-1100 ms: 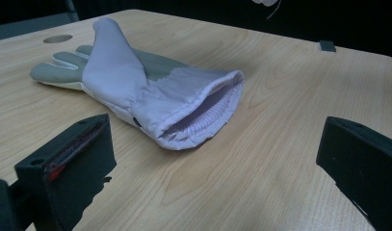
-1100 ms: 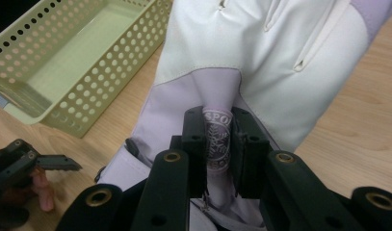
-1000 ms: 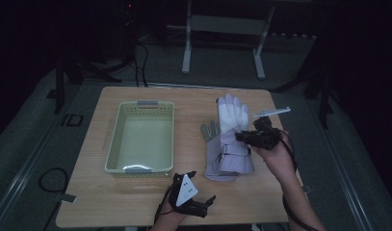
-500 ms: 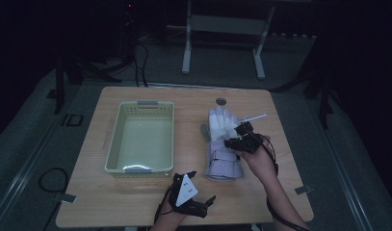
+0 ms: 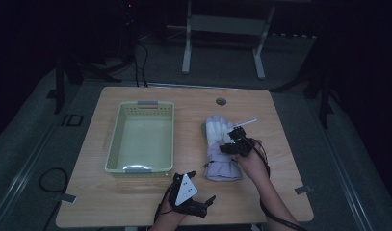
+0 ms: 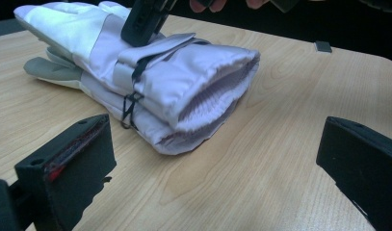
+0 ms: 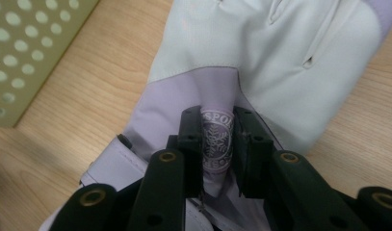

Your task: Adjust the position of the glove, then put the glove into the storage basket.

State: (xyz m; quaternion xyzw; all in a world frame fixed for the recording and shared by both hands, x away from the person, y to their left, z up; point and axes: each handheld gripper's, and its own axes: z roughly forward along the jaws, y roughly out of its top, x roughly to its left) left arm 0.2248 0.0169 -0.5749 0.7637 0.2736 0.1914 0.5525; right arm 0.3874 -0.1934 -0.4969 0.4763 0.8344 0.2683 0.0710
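Observation:
Two lavender-and-white winter gloves (image 5: 218, 153) lie stacked on the wooden table (image 5: 184, 106), cuffs toward the person. In the left gripper view the gloves (image 6: 184, 86) lie just beyond my open left gripper (image 6: 217, 159). My left gripper (image 5: 202, 186) rests near the table's front edge with nothing between its pads. My right gripper (image 5: 234, 144) points down onto the top glove (image 7: 280, 57). Its jaws have just been opening, and a raised fold with a snowflake logo (image 7: 216, 137) still sits pinched between the pads of the right gripper (image 7: 217, 120). One right fingertip (image 6: 145, 19) presses the glove's back.
A pale green perforated basket (image 5: 115, 144) stands left of the gloves, and its corner (image 7: 30, 43) lies beside the glove. A round cable hole (image 5: 221, 101) marks the table's far side. Bare wood lies right of the gloves. Dark floor and a metal stand (image 5: 222, 29) surround the table.
My right hand has come down and toward the left with the top glove, laying it flat on the lower one. The left gripper has stayed put.

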